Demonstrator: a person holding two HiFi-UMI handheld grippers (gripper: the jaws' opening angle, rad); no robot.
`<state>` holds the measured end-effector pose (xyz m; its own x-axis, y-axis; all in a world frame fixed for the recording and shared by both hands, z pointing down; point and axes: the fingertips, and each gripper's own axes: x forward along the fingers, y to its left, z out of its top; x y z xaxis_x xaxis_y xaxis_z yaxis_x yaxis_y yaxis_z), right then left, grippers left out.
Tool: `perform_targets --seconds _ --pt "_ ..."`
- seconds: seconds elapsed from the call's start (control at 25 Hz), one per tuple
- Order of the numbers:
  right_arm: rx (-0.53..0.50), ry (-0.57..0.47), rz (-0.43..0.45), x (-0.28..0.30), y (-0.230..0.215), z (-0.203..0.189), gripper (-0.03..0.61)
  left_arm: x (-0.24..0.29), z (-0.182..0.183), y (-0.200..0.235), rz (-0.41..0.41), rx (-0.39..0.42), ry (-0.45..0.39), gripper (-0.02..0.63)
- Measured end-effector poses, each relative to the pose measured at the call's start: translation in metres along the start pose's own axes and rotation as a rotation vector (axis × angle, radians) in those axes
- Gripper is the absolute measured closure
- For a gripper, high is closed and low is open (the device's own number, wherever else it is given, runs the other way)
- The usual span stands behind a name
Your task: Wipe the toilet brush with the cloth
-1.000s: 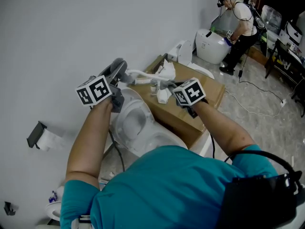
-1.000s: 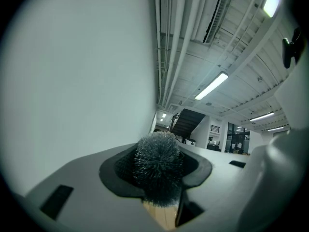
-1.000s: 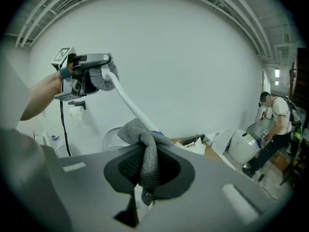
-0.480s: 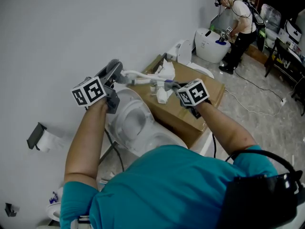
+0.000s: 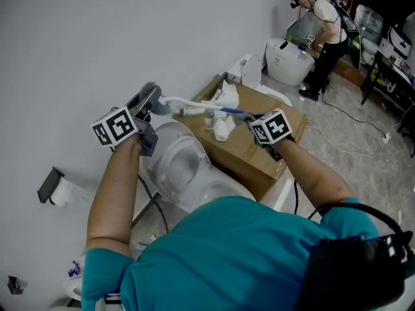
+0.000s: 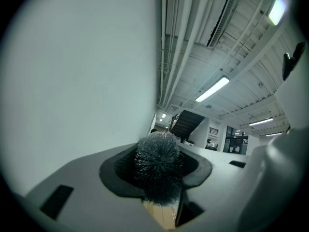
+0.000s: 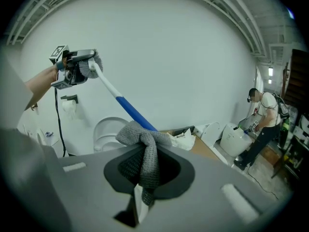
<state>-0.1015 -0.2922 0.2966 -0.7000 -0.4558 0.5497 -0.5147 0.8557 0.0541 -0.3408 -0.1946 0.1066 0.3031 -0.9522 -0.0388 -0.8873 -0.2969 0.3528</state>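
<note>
- The toilet (image 5: 185,167) stands open in the middle of the head view. A cardboard box (image 5: 275,131) is just behind it to the right. Both lie beneath the work, so it is probably best to do the wiping over the bowl rather than the box.
- The toilet brush (image 5: 194,102) is held in the air across the upper middle of the head view, roughly level. Its bristle end is at the left and its blue stretch of handle at the right.
- The left claw (image 5: 149,98) is clamped on the bristle head (image 6: 158,163), with its jaws partway apart around it. It serves as the anchor, and a firm, steady hold should stop the shaft from twisting under the cloth.
- The right claw (image 5: 245,116) is pinched shut on the grey cloth (image 7: 143,146), which bunches against the blue handle and appears to touch it.
- A good wipe likely means pressing the cloth around the shaft and sliding it along the handle's length. The brush would then need a roll to reach the far side.
</note>
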Motion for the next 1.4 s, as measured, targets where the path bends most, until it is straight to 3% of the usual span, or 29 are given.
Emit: perform_targets --seconds 0.36,0.48,0.6,0.76,0.92,1.16,1.4 --pt "0.03 0.041 -0.119 -0.005 -0.058 -0.025 0.56 -0.019 0.008 0.016 0.004 -0.031 -0.018 0.439" --pt "0.115 0.022 -0.131 -0.015 -0.086 -0.034 0.56 -0.026 0.003 0.019 -0.02 -0.007 -0.012 0.439" --pt "0.182 -0.096 0.084 -0.026 -0.049 0.001 0.56 -0.023 -0.001 -0.001 -0.117 0.091 -0.03 0.439" --pt "0.129 -0.236 0.428 -0.032 0.046 0.081 0.56 -0.006 -0.012 -0.045 -0.292 0.234 -0.054 0.439" --pt "0.128 -0.266 0.654 -0.032 0.113 0.124 0.56 0.009 -0.033 -0.086 -0.401 0.338 -0.024 0.439" --pt "0.129 -0.248 0.777 -0.04 0.142 0.133 0.56 0.02 -0.05 -0.105 -0.429 0.401 0.005 0.44" --pt "0.175 -0.24 0.837 -0.045 0.143 0.135 0.56 0.023 -0.046 -0.095 -0.395 0.337 -0.012 0.44"
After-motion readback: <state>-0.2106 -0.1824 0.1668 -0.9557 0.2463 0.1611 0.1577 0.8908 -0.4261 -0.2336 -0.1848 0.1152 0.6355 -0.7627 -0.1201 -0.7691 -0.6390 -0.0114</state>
